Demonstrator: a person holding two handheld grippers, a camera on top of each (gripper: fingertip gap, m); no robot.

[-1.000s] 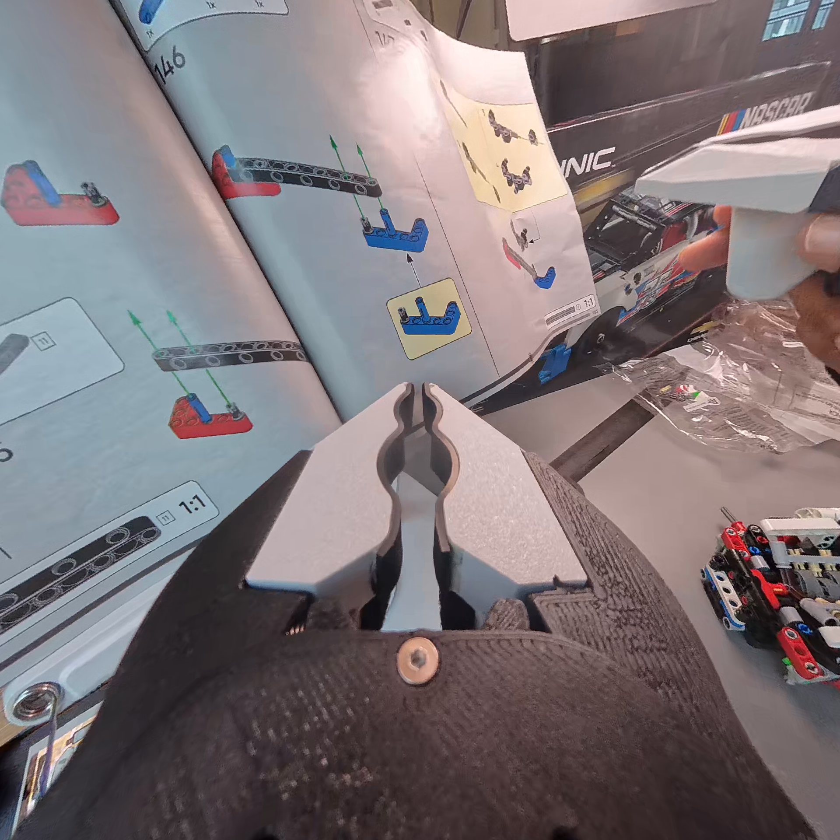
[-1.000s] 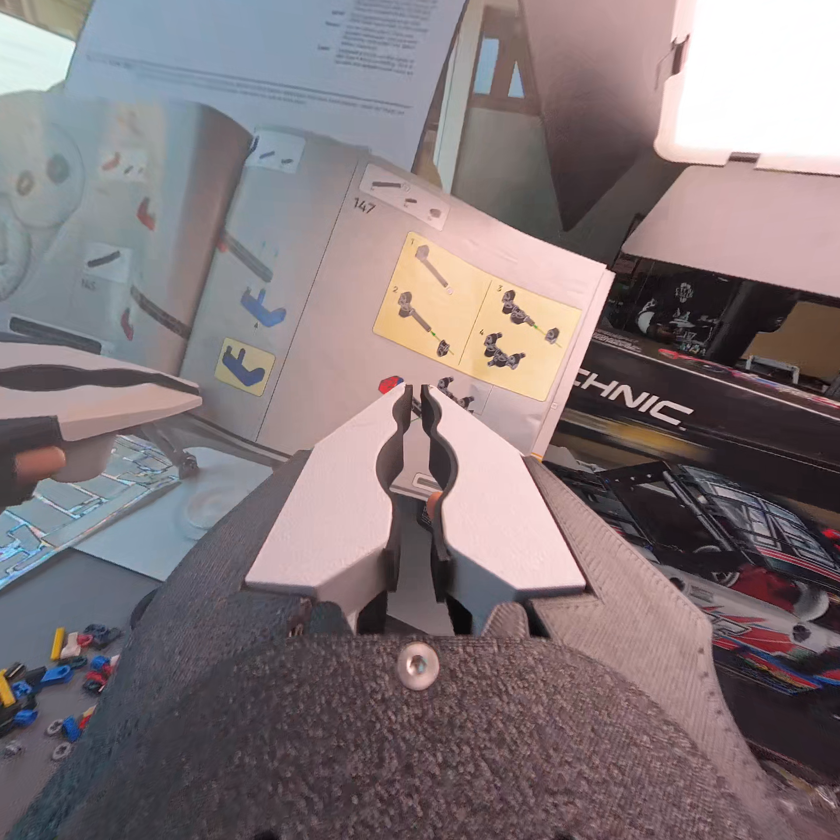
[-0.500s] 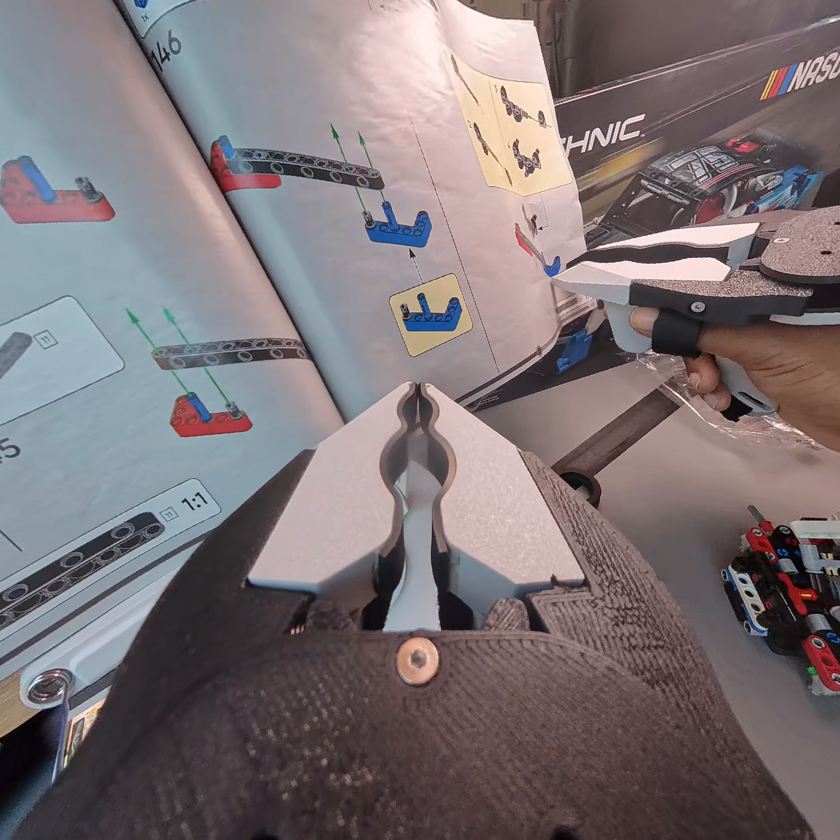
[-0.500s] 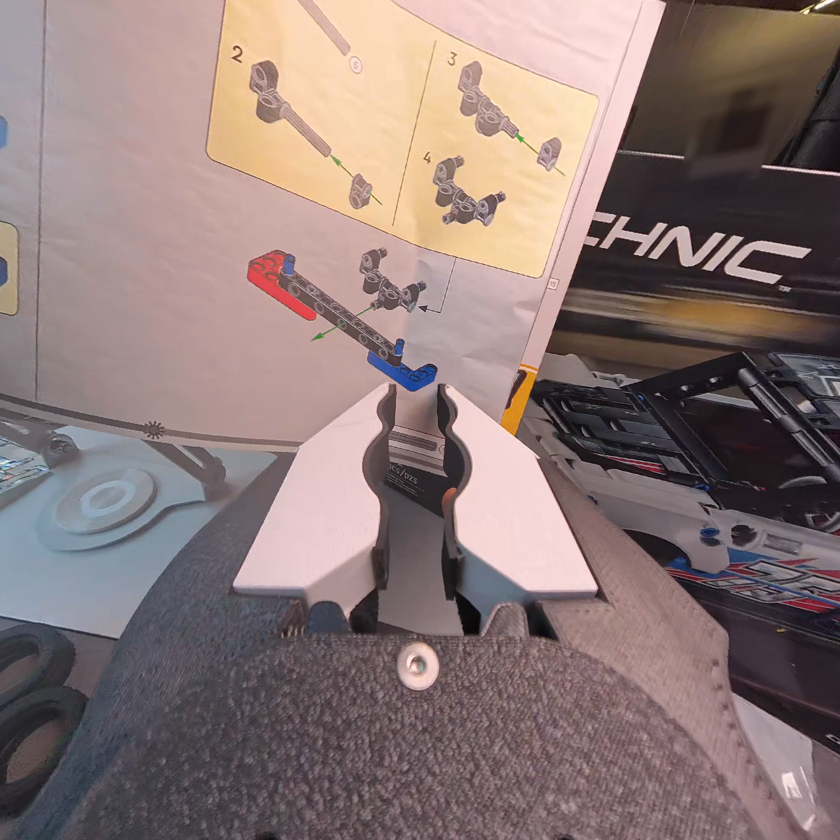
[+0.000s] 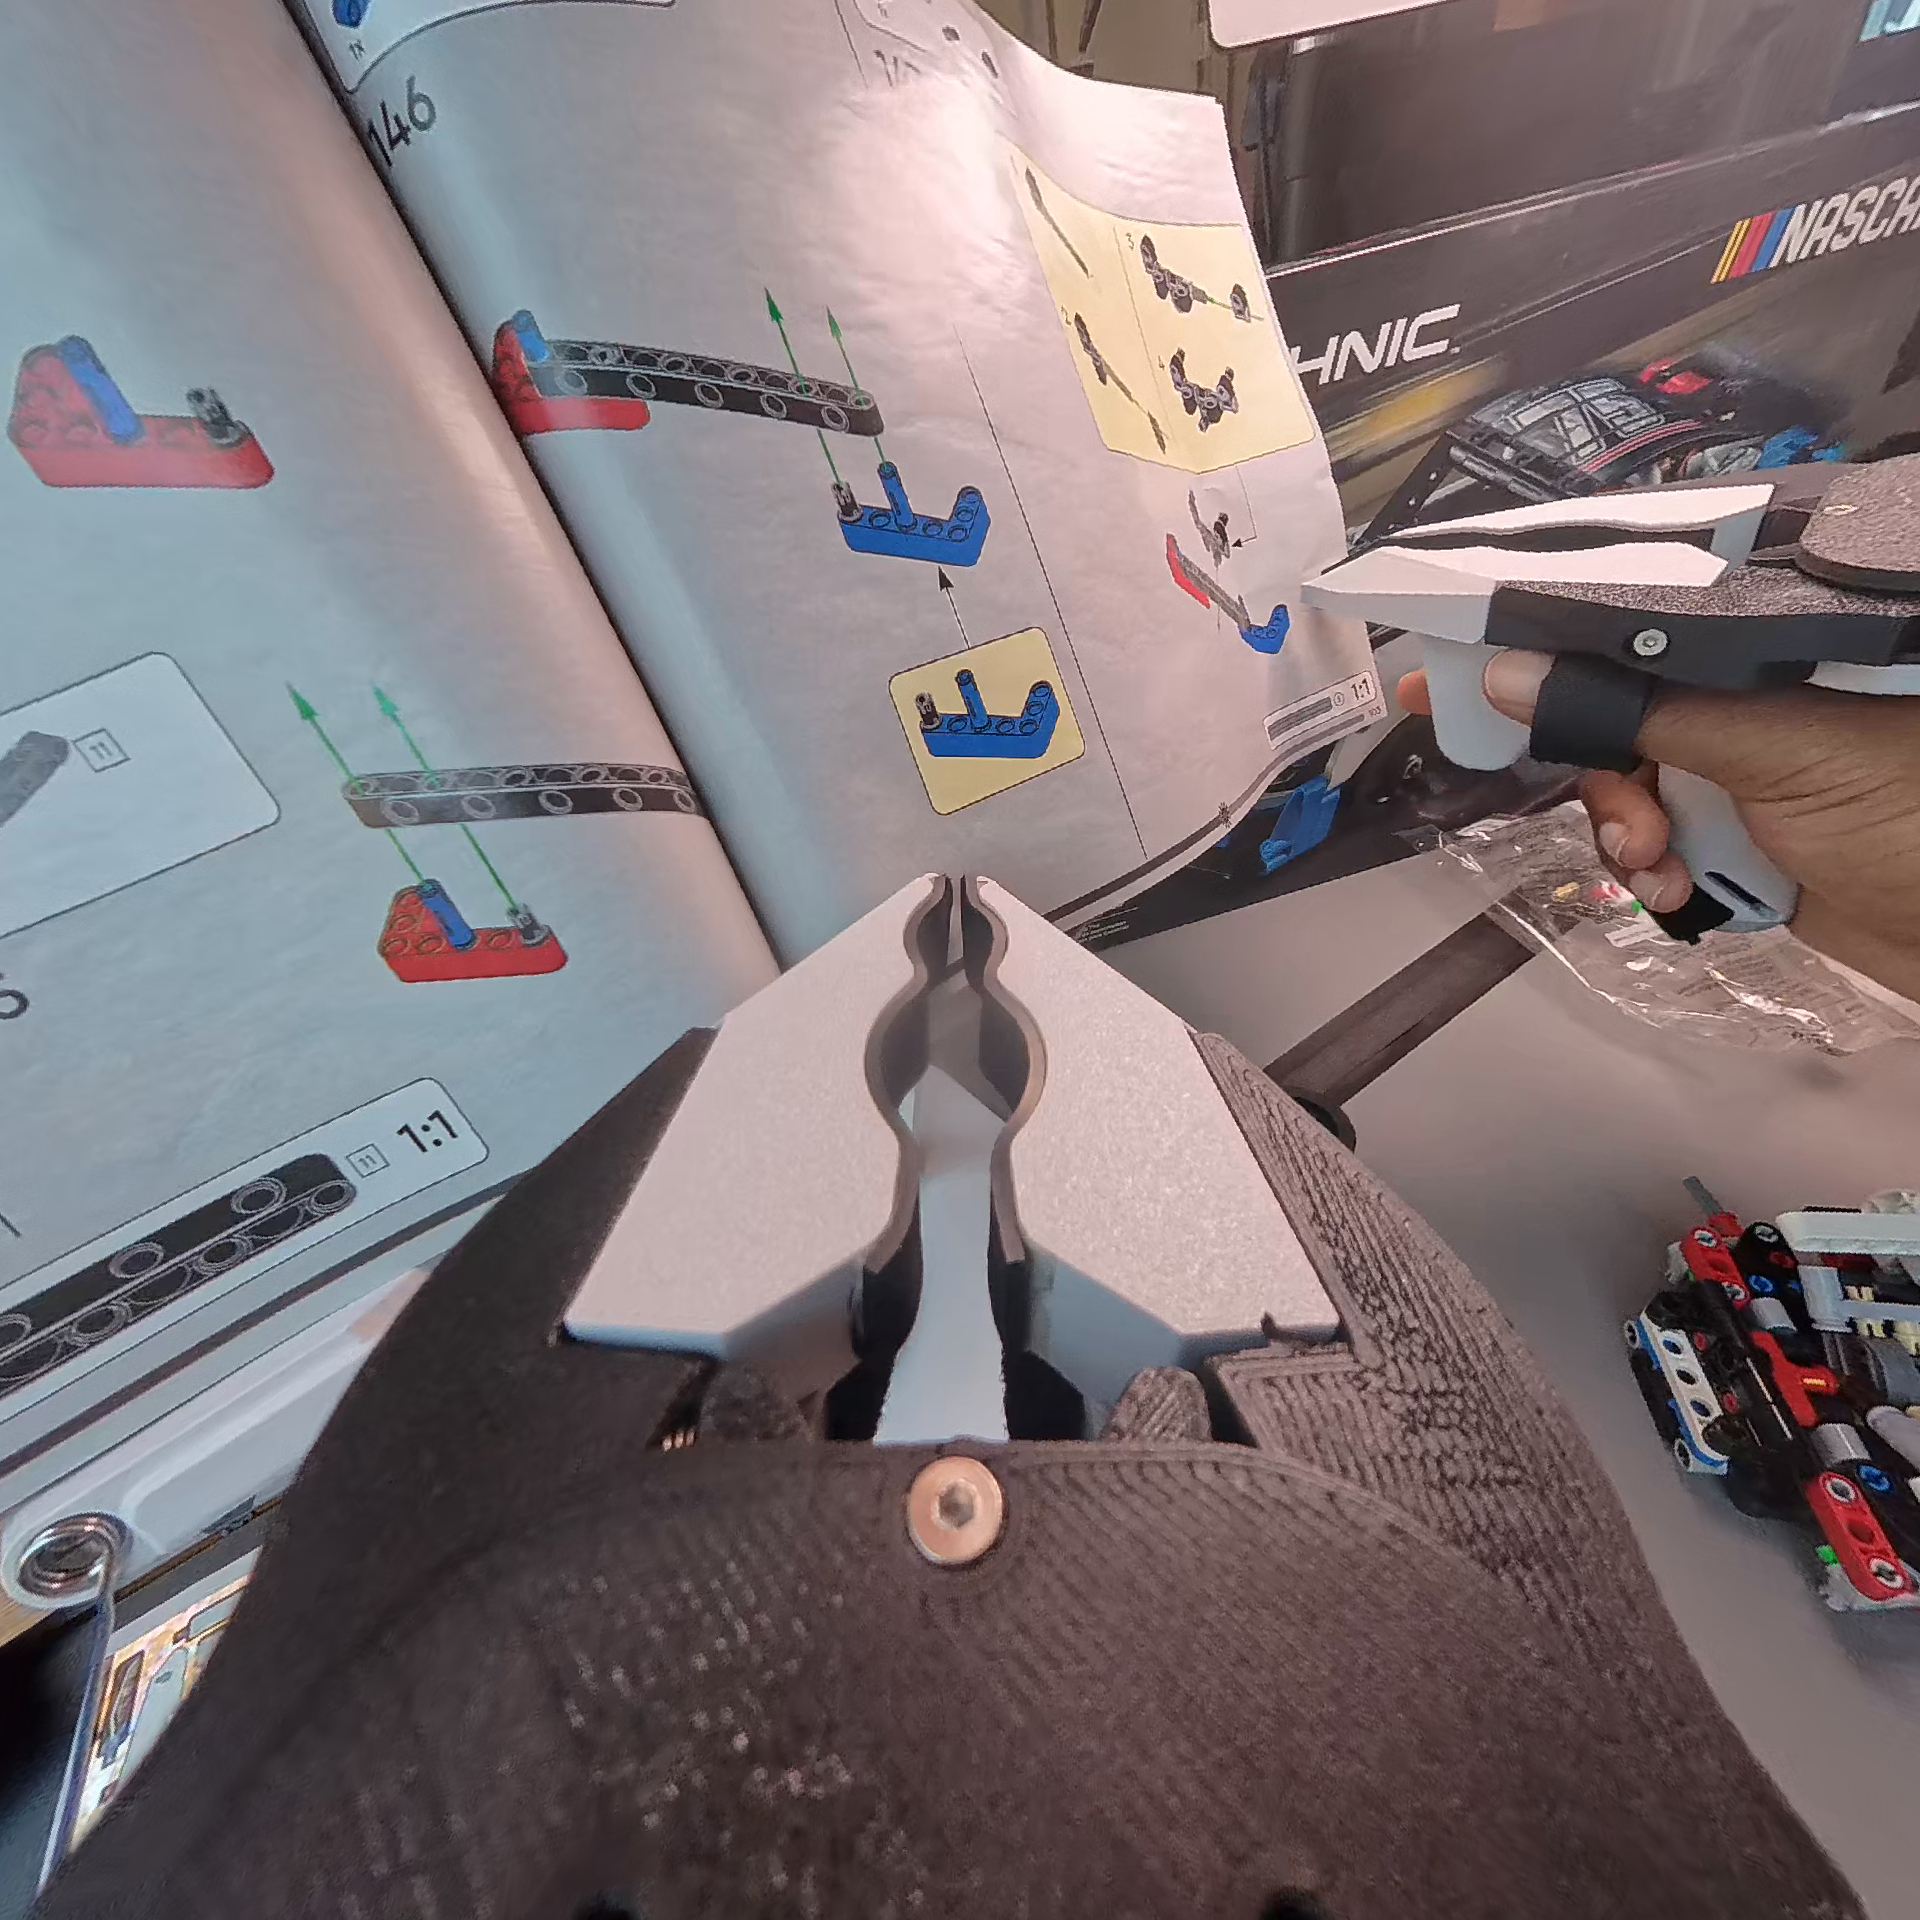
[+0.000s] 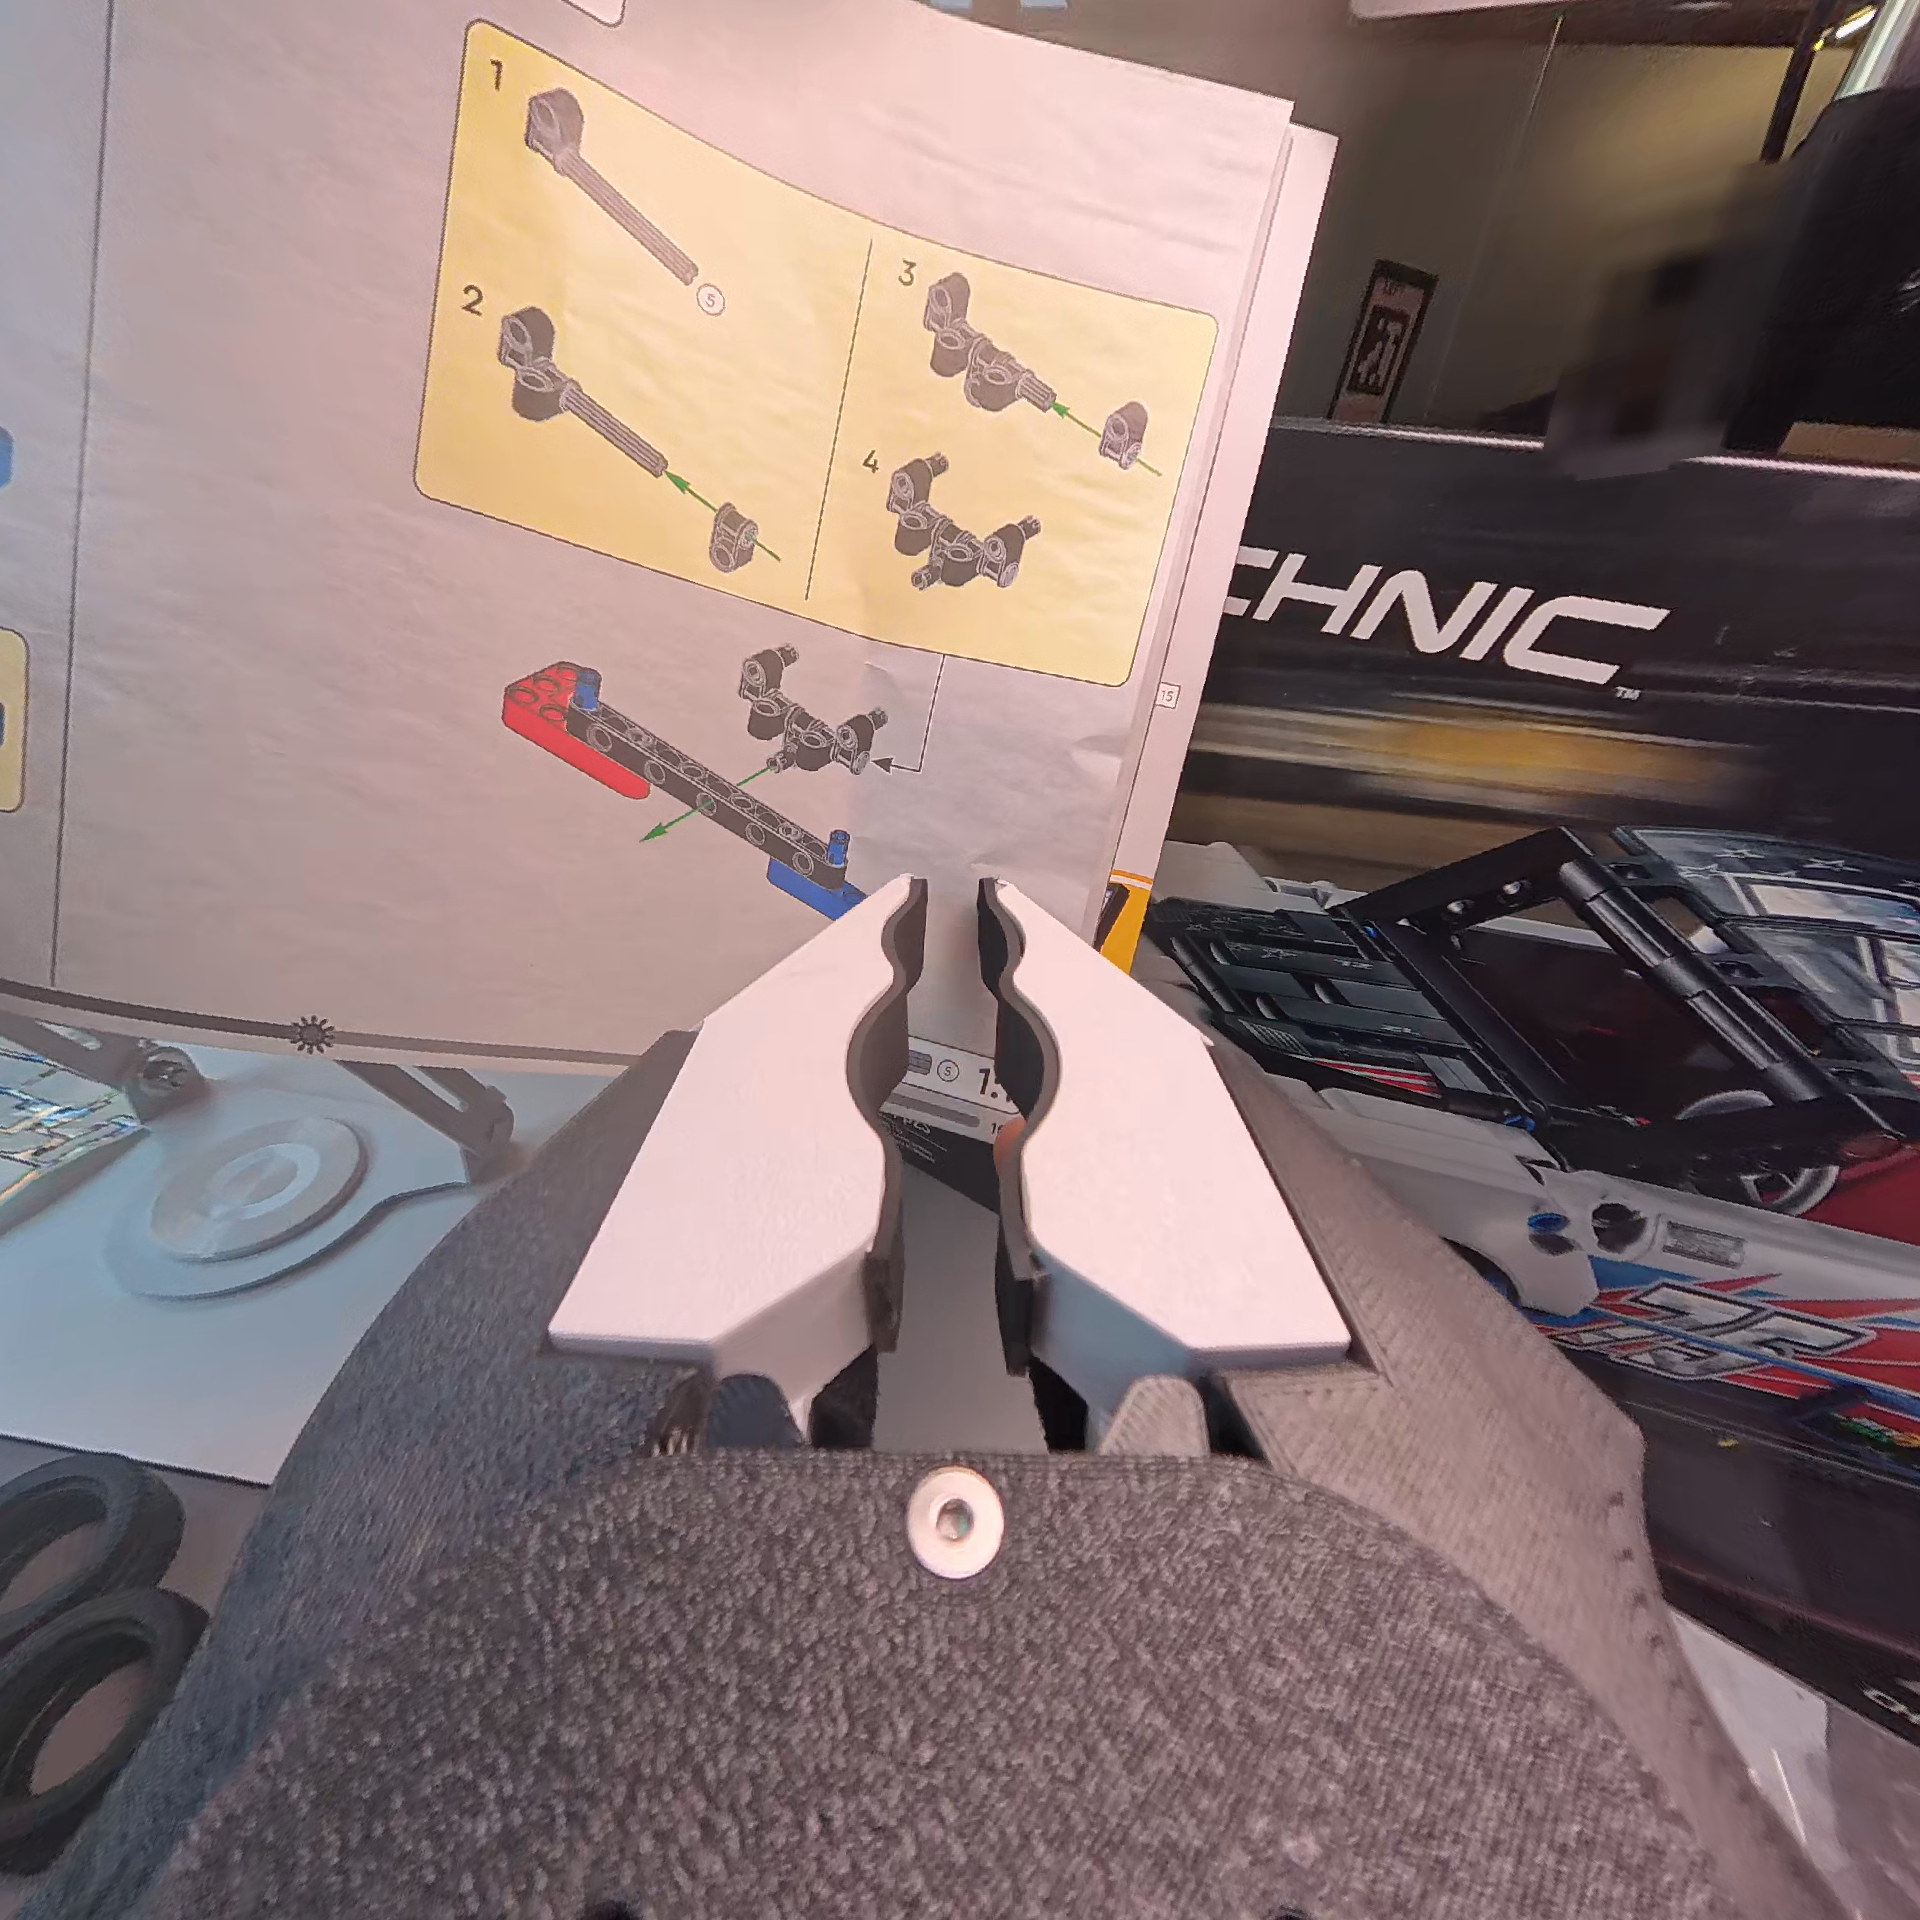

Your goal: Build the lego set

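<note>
1. The left gripper (image 5: 956, 883) has its fingers nearly touching at the tips, with nothing between them, pointed at the open instruction booklet (image 5: 644, 582).
2. The right gripper (image 6: 948, 885) has its fingers a narrow gap apart, empty, close to the booklet's right page.
3. The half-built lego model (image 5: 1787, 1361) sits on the counter (image 5: 1507, 1164), well apart from both grippers.
4. Black tyres (image 6: 73, 1621) lie below the booklet.
5. The set's box (image 6: 1558, 727) stands just beside the booklet.

Grey tabletop (image 5: 1558, 1122); dim room, framed picture (image 6: 1387, 343) behind.
</note>
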